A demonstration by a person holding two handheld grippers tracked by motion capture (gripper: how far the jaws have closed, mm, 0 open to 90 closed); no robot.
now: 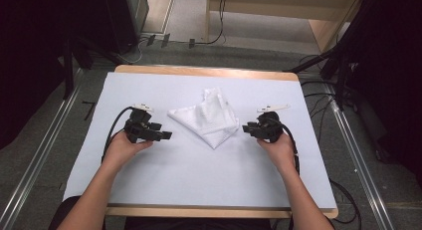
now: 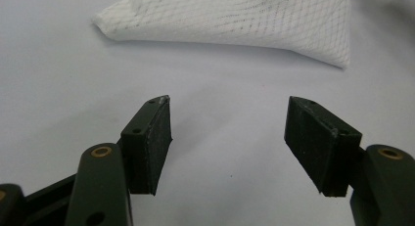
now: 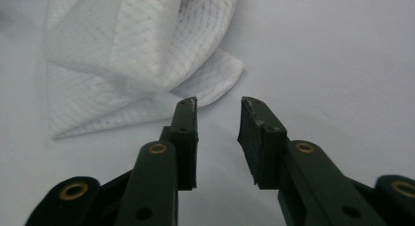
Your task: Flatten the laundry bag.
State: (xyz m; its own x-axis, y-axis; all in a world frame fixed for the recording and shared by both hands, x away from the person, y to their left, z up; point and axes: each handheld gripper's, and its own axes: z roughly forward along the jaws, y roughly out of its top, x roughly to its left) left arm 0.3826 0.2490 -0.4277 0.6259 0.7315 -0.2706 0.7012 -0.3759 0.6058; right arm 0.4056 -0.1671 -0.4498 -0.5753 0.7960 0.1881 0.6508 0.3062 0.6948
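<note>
approach step: left tongs [image 2: 227,138] wide, right tongs [image 3: 218,133] narrow and empty beside mesh cloth [image 1: 206,118]; next, grip its corner

White grid-patterned cloth [image 1: 209,118] on pale lavender-white table cover [image 1: 199,175]

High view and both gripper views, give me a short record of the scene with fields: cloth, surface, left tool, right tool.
cloth: white mesh cloth, crumpled and loosely folded, lying mid-table between the two tools
surface: pale sheet covering a wooden table
left tool: jaws wide apart, nothing between them, short of the cloth's left edge
right tool: jaws narrower but apart, nothing between them, tips just short of a cloth corner
contact: neither tool touches the cloth
</note>
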